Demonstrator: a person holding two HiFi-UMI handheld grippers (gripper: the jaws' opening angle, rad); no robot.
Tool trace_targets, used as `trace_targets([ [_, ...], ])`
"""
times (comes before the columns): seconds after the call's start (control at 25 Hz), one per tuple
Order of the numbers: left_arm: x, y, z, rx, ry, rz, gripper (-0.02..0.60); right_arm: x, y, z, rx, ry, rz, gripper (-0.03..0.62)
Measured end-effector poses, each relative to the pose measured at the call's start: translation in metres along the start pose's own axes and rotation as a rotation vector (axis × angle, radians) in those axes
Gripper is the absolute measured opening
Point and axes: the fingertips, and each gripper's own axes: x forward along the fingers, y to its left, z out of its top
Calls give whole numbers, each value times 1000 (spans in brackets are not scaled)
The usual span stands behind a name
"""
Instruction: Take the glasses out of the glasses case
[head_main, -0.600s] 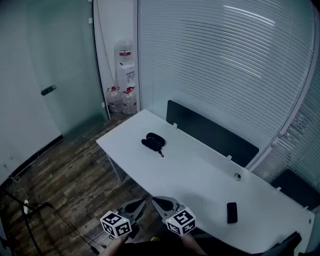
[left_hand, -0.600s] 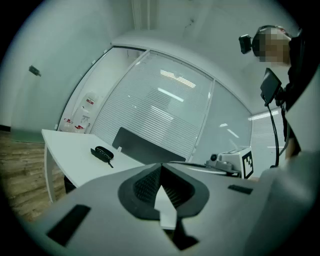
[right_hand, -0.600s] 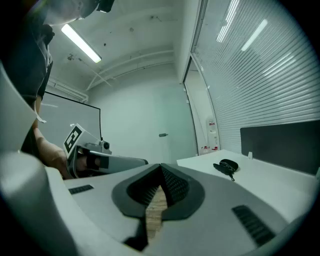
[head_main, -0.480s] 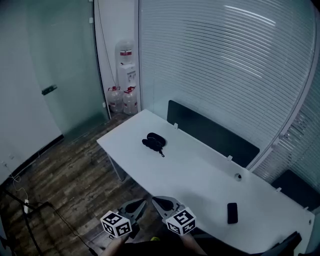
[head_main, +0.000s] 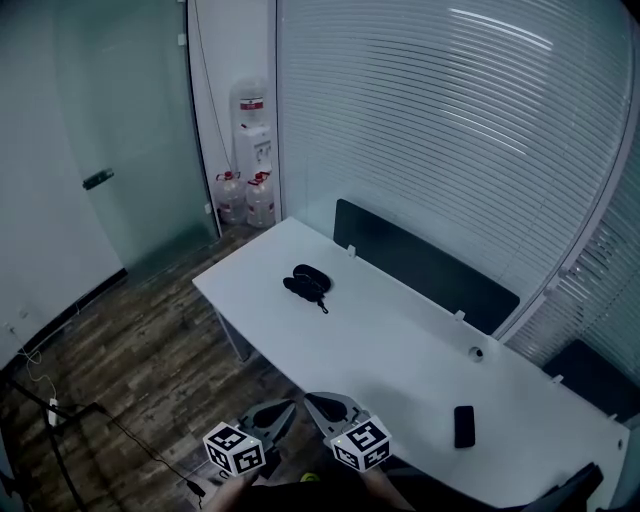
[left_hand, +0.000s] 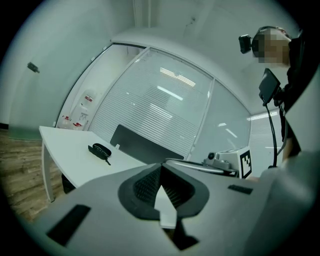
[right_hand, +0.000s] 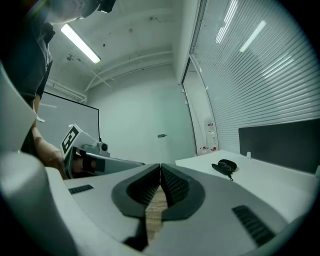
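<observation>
1. Jaws of the left gripper (left_hand: 161, 168) are pressed together with nothing between them.
2. Jaws of the right gripper (right_hand: 160, 167) are likewise closed and empty.
3. Both sit side by side off the table (head_main: 400, 350) edge.
4. The glasses case (head_main: 308, 281) lies on the table's far end, well apart from both.

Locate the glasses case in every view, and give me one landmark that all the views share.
Head view: the glasses case lies near the far left end of the white table, just above the picture's centre.
Left gripper view: left of centre, on the table.
Right gripper view: right of centre, on the table.
Shared landmark: the dark divider panel along the table's far edge.
</observation>
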Motion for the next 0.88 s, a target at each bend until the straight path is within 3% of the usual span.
trace_targets([
  [0.28, 4, -3, -4, -19, 9, -2, 11, -8, -8, -2, -4, 3, -21, 17],
  [0.56, 14, -6, -9, -23, 6, 8, 11, -12, -1, -12, -10, 37, 74, 15],
  [0.88, 14, -8, -13, -31, 8, 21, 11, -12, -7, -16, -10, 65, 68, 15],
])
